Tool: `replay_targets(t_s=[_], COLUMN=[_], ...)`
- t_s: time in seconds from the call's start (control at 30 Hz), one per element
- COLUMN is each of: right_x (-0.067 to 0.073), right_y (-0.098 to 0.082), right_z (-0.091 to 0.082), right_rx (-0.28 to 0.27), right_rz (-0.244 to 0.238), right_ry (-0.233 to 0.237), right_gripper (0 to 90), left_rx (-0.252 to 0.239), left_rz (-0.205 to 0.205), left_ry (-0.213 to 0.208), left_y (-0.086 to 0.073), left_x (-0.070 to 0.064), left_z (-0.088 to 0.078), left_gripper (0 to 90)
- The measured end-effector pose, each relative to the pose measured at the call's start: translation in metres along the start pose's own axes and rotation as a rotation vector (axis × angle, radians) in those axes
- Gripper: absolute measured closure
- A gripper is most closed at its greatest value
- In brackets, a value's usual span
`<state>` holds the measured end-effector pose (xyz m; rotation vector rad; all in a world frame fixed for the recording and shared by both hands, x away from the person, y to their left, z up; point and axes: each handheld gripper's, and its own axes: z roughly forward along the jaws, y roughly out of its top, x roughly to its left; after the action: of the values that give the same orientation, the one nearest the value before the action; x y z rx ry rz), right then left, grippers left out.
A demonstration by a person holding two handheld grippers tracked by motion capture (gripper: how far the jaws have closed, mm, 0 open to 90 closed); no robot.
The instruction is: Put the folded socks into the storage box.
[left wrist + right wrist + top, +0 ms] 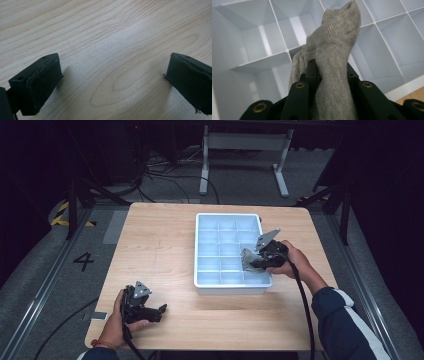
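A grey sock (332, 50) is pinched between the black jaws of my right gripper (329, 72), which is shut on it; the sock's free end sticks up past the jaws. In the high view the right gripper (252, 261) holds the sock (247, 256) over the right side of the white compartment tray (227, 287). My left gripper (159, 311) rests low on the table at the front left, its jaws wide open with only bare wood between them (112, 75).
The tray's square compartments (257, 45) that I can see hold nothing. Wooden table (160, 245) stretches left of the tray. Beyond the far edge stand a white frame (245, 150) and cables on the floor.
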<state>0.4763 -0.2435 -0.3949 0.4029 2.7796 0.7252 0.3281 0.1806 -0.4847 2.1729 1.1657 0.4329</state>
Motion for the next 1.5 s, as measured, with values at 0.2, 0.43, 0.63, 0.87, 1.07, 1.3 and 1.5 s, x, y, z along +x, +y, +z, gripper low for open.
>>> replay_targets(t_s=[0.2, 0.43, 0.63, 0.87, 1.07, 1.3, 1.5], right_x=[-0.001, -0.002, -0.001, -0.005, -0.004, -0.001, -0.003], right_y=[0.006, 0.009, 0.011, 0.007, 0.006, 0.008, 0.005], right_z=[0.010, 0.017, 0.023, 0.025, 0.027, 0.025, 0.017], right_rx=[0.068, 0.118, 0.155, 0.127, 0.146, 0.160, 0.125], right_rz=[-0.032, -0.042, -0.052, -0.018, -0.022, -0.021, 0.007], right_ry=[-0.013, -0.005, -0.003, 0.017, 0.019, 0.004, 0.019], right_gripper=[72.9, 72.8, 72.5, 71.8, 71.7, 65.6, 60.2], left_rx=[0.000, -0.002, -0.003, -0.002, -0.003, -0.003, -0.001], left_rz=[0.000, 0.001, 0.000, 0.000, 0.000, 0.000, 0.001], left_ry=[0.001, 0.001, 0.001, 0.001, 0.002, 0.001, 0.001], left_y=[0.000, 0.000, 0.000, 0.000, 0.000, 0.000, 0.000], left_x=[0.000, 0.000, 0.000, 0.000, 0.000, 0.000, 0.000], left_z=[0.000, 0.000, 0.000, 0.000, 0.000, 0.000, 0.000], left_gripper=[0.5, 0.5, 0.5, 0.5, 0.5, 0.5, 0.5])
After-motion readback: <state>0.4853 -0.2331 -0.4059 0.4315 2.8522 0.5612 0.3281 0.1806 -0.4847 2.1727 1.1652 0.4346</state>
